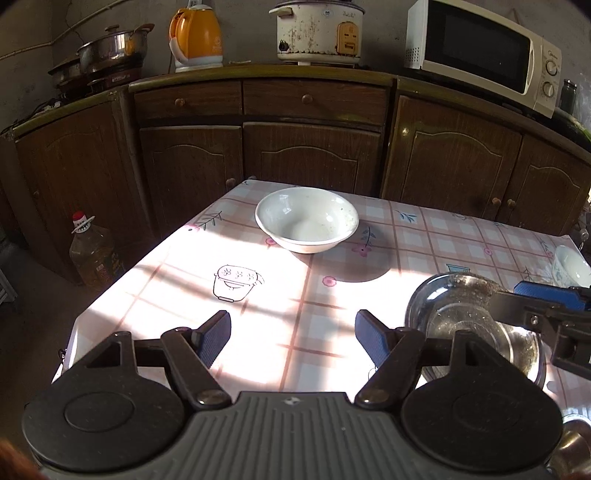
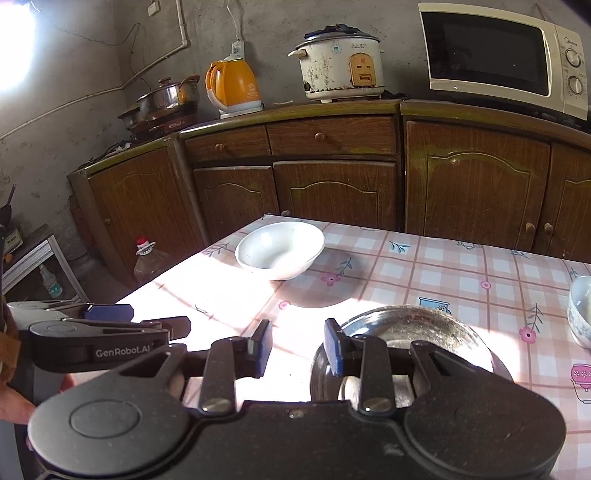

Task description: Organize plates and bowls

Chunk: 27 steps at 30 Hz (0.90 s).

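Observation:
A large white bowl (image 1: 307, 218) stands on the far left part of the checked tablecloth (image 1: 258, 295); it also shows in the right wrist view (image 2: 279, 249). A clear glass bowl (image 1: 465, 314) sits near the table's front right, and in the right wrist view (image 2: 413, 332) it lies under and just right of my right gripper (image 2: 297, 345). The right gripper is partly open and empty, its right finger over the glass bowl's left rim. My left gripper (image 1: 293, 334) is wide open and empty above the sunlit cloth. A small patterned white bowl (image 2: 580, 310) stands at the right edge.
Brown cabinets (image 1: 314, 155) run behind the table, with an orange kettle (image 1: 195, 37), a rice cooker (image 1: 317, 29), a microwave (image 1: 480, 51) and steel pots (image 1: 107, 48) on top. An oil bottle (image 1: 92, 251) stands on the floor left of the table.

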Each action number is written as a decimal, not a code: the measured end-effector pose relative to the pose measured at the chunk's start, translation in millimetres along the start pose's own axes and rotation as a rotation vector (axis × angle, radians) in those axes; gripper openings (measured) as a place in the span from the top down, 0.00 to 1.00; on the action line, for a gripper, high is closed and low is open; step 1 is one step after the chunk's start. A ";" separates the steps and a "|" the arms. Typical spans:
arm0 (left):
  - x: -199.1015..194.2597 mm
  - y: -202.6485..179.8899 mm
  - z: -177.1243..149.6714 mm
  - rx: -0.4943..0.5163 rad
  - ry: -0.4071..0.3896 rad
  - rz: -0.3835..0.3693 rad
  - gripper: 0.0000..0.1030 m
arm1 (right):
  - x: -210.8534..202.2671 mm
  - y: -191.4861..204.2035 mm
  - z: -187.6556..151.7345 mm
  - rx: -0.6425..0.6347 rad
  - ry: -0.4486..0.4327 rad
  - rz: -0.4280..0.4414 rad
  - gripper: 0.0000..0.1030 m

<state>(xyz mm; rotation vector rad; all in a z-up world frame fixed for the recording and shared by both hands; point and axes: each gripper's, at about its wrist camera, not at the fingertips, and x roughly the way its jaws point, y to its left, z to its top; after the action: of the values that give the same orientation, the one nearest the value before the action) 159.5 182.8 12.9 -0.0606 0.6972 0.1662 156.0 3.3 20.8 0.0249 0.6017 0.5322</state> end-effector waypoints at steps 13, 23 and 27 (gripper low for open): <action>44.8 24.1 42.8 -0.017 0.003 0.030 0.27 | 73.7 4.3 48.5 0.030 0.017 0.005 0.62; 91.8 41.4 68.0 -0.025 0.025 0.055 0.27 | 126.5 1.7 66.1 0.037 0.055 0.001 0.61; 114.1 48.7 76.9 -0.051 0.040 0.034 0.27 | 152.6 -4.8 73.8 0.046 0.064 -0.013 0.60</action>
<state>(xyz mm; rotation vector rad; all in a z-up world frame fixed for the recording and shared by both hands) 285.8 254.4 -1.7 -0.1009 0.7342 0.2158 304.5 82.5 -0.2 0.0474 0.6764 0.5082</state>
